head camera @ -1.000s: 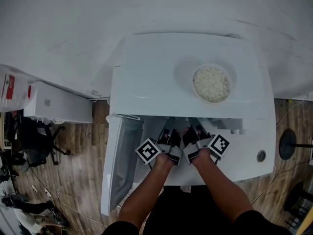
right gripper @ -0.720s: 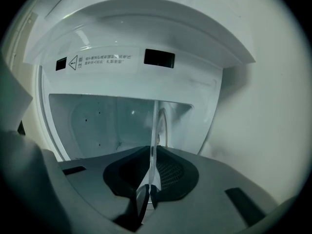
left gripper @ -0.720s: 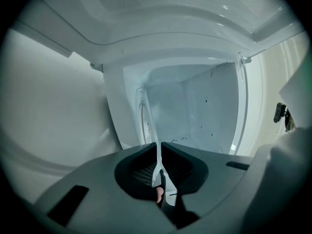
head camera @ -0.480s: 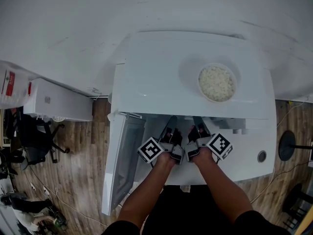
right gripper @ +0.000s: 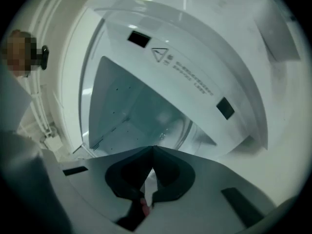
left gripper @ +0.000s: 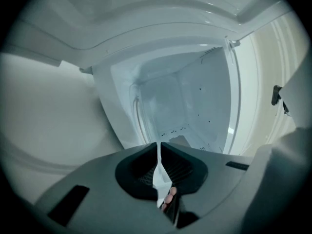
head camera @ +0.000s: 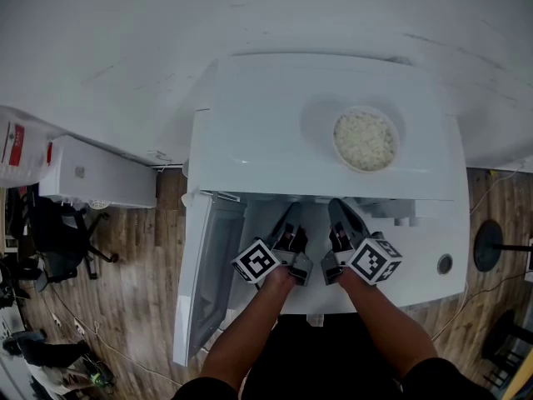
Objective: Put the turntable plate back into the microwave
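A white microwave [head camera: 275, 132] stands with its door [head camera: 204, 273] swung open to the left. My left gripper [head camera: 291, 215] and right gripper [head camera: 338, 211] sit side by side at the mouth of the cavity, tips pointing in. Both look shut, with nothing showing between the jaws. In the left gripper view the left gripper [left gripper: 158, 146] faces the pale cavity [left gripper: 190, 101]. A clear curved rim inside it looks like the glass turntable plate [left gripper: 137, 113]. The right gripper [right gripper: 152, 149] faces the same plate [right gripper: 187, 126] low in the cavity.
A white bowl of rice [head camera: 364, 139] stands on the microwave's top, right of centre. The control panel with a round knob [head camera: 445, 265] is right of the opening. On the wooden floor are a white box [head camera: 96, 177], a black chair [head camera: 50, 232] and a round stand base [head camera: 490, 246].
Both grippers have drawn back a little out of the cavity toward me, so more of their jaws shows. The right one's marker cube has dropped lower in the view.
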Demonstrator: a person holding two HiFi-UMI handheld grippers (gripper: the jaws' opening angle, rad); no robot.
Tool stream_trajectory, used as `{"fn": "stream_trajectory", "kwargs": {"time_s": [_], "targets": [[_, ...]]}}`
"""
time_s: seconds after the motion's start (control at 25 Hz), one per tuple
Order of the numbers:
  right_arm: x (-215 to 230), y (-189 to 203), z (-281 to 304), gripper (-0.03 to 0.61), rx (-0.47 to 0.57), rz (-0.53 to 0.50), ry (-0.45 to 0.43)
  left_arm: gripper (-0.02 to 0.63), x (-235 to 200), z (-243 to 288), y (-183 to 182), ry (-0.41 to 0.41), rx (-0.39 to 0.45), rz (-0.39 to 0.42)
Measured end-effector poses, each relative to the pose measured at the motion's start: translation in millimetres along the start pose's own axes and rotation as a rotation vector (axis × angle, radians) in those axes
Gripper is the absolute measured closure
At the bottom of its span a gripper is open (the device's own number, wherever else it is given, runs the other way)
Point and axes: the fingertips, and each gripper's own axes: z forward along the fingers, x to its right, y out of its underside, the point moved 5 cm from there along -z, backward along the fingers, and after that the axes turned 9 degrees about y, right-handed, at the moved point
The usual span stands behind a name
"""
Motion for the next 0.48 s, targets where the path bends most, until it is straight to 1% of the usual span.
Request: {"fn": "stream_trajectory", "kwargs": {"time_s": [0.12,0.24,0.32,0.36,0.44,0.48], "targets": [[-11.9,1.8,-10.6,0.561,-0.02,-0.186,-0.042,0.574,14.2,-7.8,-3.3,0.008,-0.049,0.119],[-24.3,0.4,-25.5,0.561,-0.004,-0.388,-0.06,0.574,27.0,-16.6,-3.4,0.002,-0.113,0.266],[-34.3,-1.2,-36.0,0.56,0.018,-0.505,-0.077,0.574,38.9,-23.4,-1.6,0.005,-0.178,0.413],[-38.5,-1.3,-41.2,0.56,0.025,-0.546,-0.088,0.574,45.5,-26.5,-0.2,0.005,-0.215,0.496],[-44.0,0.5,-51.9,0.561,0.022,-0.603,-0.11,0.574,57.4,-31.6,3.6,-0.013,-0.28,0.639],[-46.5,1.7,-57.4,0.561,0.012,-0.632,-0.118,0.574,61.9,-33.7,5.8,-0.031,-0.305,0.69]]}}
